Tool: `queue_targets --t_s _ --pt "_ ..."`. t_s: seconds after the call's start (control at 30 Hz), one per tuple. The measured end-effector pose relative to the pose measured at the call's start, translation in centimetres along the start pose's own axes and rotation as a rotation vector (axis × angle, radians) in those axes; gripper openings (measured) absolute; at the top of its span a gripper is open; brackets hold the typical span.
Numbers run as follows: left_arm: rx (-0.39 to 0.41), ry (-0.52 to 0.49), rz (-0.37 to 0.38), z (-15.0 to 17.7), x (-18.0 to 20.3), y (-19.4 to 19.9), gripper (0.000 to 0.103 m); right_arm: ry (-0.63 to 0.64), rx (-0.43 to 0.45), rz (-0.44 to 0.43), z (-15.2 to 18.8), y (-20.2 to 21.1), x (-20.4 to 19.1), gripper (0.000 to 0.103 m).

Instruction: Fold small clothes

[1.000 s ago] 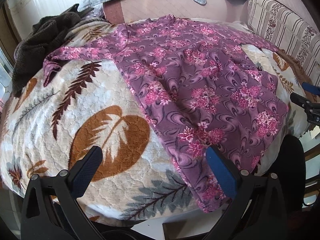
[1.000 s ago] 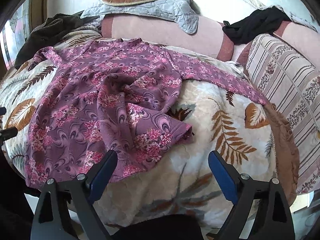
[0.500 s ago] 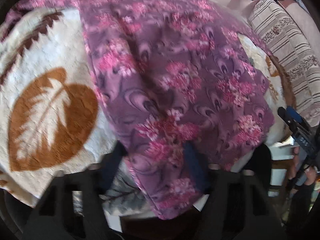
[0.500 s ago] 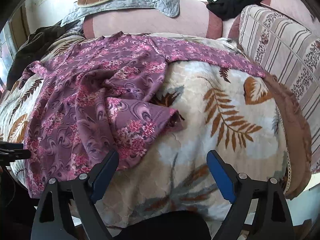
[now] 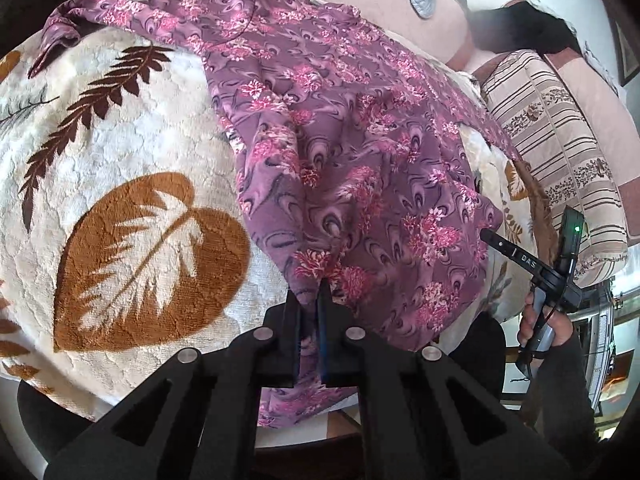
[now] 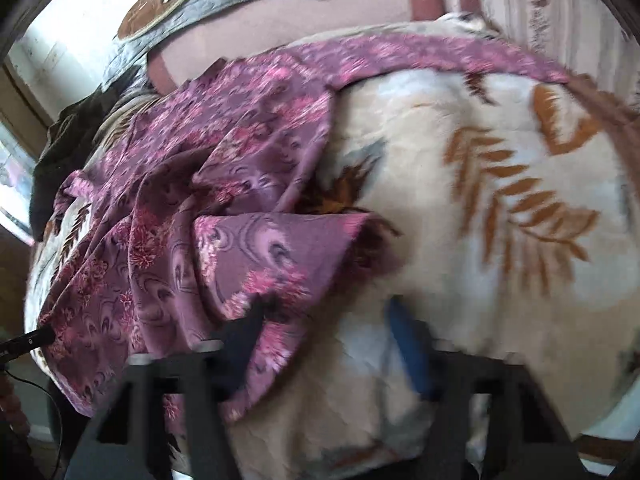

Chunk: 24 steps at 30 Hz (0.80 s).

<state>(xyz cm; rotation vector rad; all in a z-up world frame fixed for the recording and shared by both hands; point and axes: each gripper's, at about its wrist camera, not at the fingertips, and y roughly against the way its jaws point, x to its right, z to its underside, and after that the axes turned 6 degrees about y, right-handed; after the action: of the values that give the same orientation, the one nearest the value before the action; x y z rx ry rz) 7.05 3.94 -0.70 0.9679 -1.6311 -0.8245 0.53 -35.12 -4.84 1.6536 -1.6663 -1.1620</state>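
Item: purple floral long-sleeved top (image 5: 360,152), spread front-up across the leaf-print fleece blanket (image 5: 120,152) on the sofa, sleeves out to either side, near hem rumpled and hanging over the front edge, which I judge suits a first fold from the hem. My left hand-held gripper (image 5: 309,300) sits low and level at that hem, fingers pinched together on a tuck of fabric. My right hand-held gripper (image 6: 328,320) angles down over the hem's other corner, fingers apart, one lying on the cloth, nothing clamped; view blurred.
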Motion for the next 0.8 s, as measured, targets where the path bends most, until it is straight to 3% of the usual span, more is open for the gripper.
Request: queue_targets --t_s 0.03,0.13,0.23,0.33,0.47,0.53,0.63,0.7,0.8 --pt "-0.004 -0.002 -0.001 -0.1 0.0 0.1 0.004 -0.008 0.006 -0.010 0.0 0.1 -0.1 0.004" --pt "0.015 -0.014 -0.004 0.0 -0.3 1.4 0.004 0.032 0.068 -0.048 0.9 3.1 -1.0 0.003" --pt "0.030 -0.011 -0.024 0.2 -1.7 2.7 0.004 0.052 0.069 -0.109 3.8 7.4 -1.3 0.003" --pt "-0.007 0.032 -0.056 0.7 -3.9 2.5 0.001 0.036 -0.004 -0.113 7.9 9.5 -1.2 0.003" --pt "-0.058 0.061 -0.098 1.4 -6.3 1.5 0.001 0.021 -0.139 -0.023 11.4 8.9 -0.4 0.000" --pt "-0.046 0.074 -0.068 1.2 -6.7 1.9 0.001 0.001 -0.094 0.002 10.9 9.7 0.6 0.006" --pt "0.000 0.061 -0.044 -0.5 -5.9 2.0 0.002 -0.051 0.028 0.005 7.5 10.6 1.9 0.010" --pt "0.009 0.066 -0.018 -2.1 -5.4 1.1 0.019 -0.055 0.082 0.005 4.8 9.7 2.1 0.014" --pt "-0.015 0.125 -0.011 -4.5 -5.1 -1.4 0.025 -0.085 0.088 -0.033 0.1 6.0 2.7 0.017"
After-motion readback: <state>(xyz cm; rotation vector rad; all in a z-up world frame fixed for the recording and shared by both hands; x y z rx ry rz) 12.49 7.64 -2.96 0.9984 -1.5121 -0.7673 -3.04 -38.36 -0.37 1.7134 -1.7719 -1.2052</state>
